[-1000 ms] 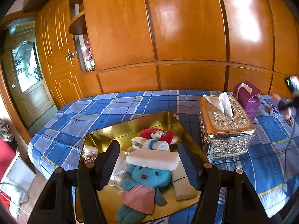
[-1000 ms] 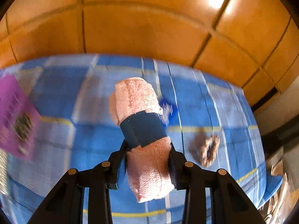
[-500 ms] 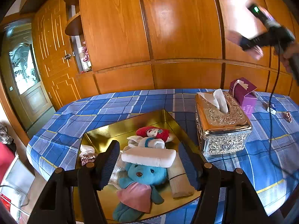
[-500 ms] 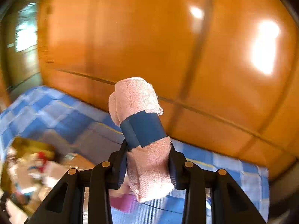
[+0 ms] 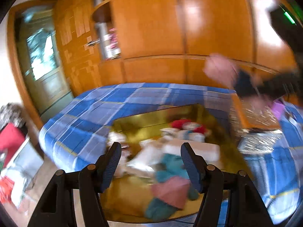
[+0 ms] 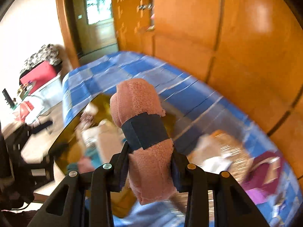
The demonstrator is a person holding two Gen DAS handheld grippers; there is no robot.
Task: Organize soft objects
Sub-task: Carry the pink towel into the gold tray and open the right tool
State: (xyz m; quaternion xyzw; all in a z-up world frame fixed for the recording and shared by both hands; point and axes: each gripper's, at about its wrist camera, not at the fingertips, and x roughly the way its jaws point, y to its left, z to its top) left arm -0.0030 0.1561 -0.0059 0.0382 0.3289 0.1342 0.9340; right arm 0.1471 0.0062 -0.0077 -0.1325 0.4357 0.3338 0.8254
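The right gripper (image 6: 149, 162) is clamped on a rolled pink towel (image 6: 140, 102) with a dark blue band, holding it upright in the air above the bed's blue plaid cover (image 6: 189, 98). The left gripper (image 5: 149, 162) stands half open with nothing between its pads. Beyond it, at the bed's near edge, a gold tray (image 5: 144, 119) holds a teal plush (image 5: 170, 162) and other soft items, blurred. No writing is legible.

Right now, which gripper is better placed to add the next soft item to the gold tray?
Right. The right gripper already clamps the pink rolled towel with a blue band above the gold tray; the left gripper hovers open, holding nothing.
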